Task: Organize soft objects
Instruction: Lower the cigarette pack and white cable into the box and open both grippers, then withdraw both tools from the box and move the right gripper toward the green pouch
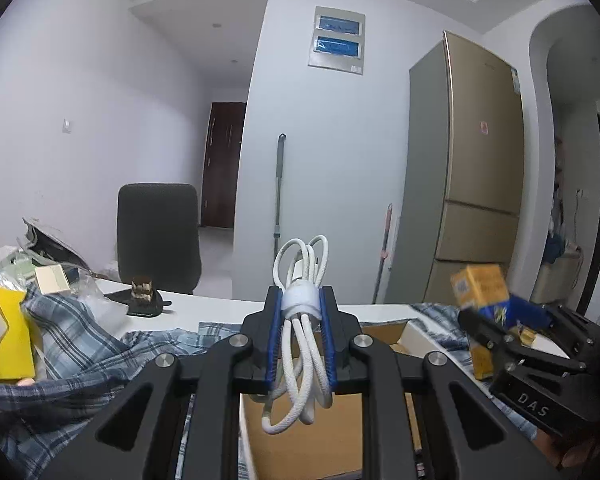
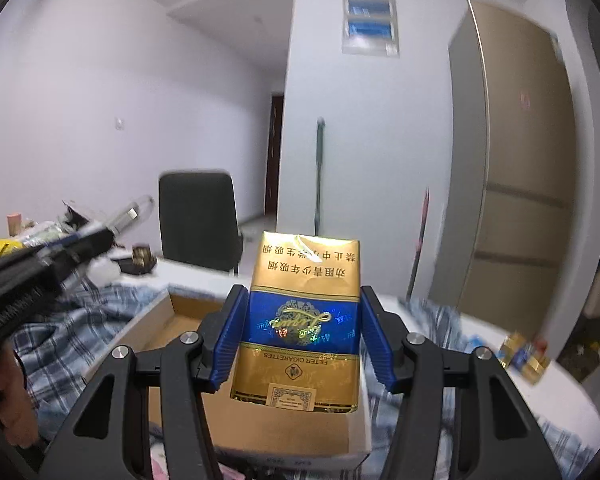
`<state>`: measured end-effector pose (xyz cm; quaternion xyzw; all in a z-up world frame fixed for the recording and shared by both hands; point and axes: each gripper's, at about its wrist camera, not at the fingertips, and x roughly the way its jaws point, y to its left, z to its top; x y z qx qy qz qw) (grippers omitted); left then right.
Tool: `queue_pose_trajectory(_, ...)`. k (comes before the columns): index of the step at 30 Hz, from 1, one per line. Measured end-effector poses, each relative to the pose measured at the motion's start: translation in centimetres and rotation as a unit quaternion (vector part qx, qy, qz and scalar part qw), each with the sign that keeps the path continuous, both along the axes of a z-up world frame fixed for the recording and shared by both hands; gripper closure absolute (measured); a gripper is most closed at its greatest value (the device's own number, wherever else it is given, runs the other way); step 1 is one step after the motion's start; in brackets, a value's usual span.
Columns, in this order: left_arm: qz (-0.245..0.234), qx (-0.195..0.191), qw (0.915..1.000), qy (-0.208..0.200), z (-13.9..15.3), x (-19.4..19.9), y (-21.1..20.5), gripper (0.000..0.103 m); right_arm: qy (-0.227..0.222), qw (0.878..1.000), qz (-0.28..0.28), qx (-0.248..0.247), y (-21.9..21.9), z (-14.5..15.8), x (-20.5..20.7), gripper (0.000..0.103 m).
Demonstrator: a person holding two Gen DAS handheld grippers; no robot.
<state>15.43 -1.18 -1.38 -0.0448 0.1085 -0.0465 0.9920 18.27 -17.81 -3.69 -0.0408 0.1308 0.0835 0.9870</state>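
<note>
Between my left gripper (image 1: 300, 312) fingers hangs a white cable bundle (image 1: 300, 332), coiled and strapped with a white band; the blue pads press on that band from both sides, so the fingers are closed to a narrow gap around it. Below and ahead of those fingers sits the open cardboard box (image 2: 180, 320), its brown floor bare as far as I can see.

My right gripper (image 2: 300, 328) has its fingers set wide, clamped on the flanks of a gold-and-blue cigarette pack (image 2: 300, 320) held upside down (the print reads inverted), directly above the same box.

I judge the task is mid-way at best: both items are lifted and poised over the box, neither yet set down. Around the fingers a plaid cloth (image 1: 80, 340) lies rumpled on the table (image 1: 204, 304), a yellow package (image 1: 2, 332) sits far left of the left fingers, and more small gold-and-blue packs (image 2: 526, 356) lie off to the right, so plenty remains to sort.
</note>
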Motion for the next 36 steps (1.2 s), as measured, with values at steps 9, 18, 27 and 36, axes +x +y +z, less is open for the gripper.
queue_pose_trajectory(9, 0.006, -0.005, 0.9993, 0.036, -1.4, 0.9, 1.5, 0.084, 0.046, 0.999, -0.011, 0.009, -0.8, -1.5, 1.6, 0.048)
queue_pose_trajectory(18, -0.016, 0.025, 0.9985, 0.045, -2.1, 0.7, -0.4, 0.084, 0.086, 0.996, 0.002, -0.006, -0.3, -2.5, 2.4, 0.048)
queue_pose_trajectory(27, -0.021, 0.013, 0.9975, 0.067, -2.5, 1.4, -0.1, 0.084, 0.093, 0.996, 0.002, -0.011, 0.0, -2.6, 2.7, 0.045)
queue_pose_trajectory(36, 0.004, 0.01, 0.9995, 0.029, -1.8, 0.1, 0.0, 0.013, 0.091, 0.996, -0.002, -0.013, -0.1, -2.4, 2.7, 0.037)
